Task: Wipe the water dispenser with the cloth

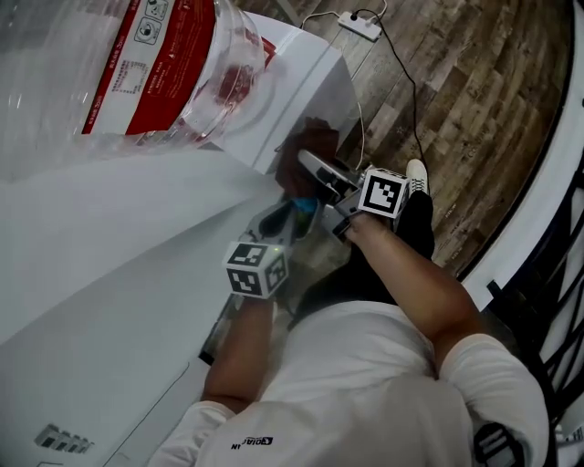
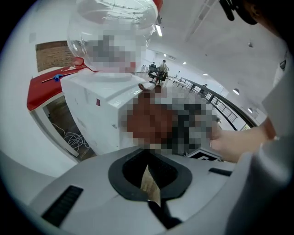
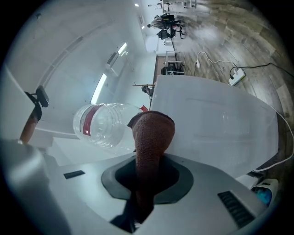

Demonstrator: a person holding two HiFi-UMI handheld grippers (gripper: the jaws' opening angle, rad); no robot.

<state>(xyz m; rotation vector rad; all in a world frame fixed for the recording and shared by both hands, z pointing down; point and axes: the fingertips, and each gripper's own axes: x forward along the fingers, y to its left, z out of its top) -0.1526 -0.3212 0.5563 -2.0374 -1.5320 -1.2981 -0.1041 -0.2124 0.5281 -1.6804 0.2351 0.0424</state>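
The white water dispenser (image 1: 315,73) stands ahead of me, with a clear bottle (image 1: 164,64) with a red label upside down on top. My right gripper (image 1: 315,173) is shut on a brown cloth (image 1: 299,155), which rests against the dispenser's side panel. In the right gripper view the cloth (image 3: 151,137) sticks up out of the jaws of that gripper (image 3: 144,193), in front of the dispenser (image 3: 216,119) and the bottle (image 3: 103,126). My left gripper (image 1: 294,214) hangs just below the right one. It (image 2: 150,183) is shut, with nothing held.
A power strip (image 1: 359,25) and its cable (image 1: 401,68) lie on the wood floor behind the dispenser. A white curved rail (image 1: 534,182) runs along the right. The person's shoe (image 1: 417,173) is on the floor by the dispenser's base.
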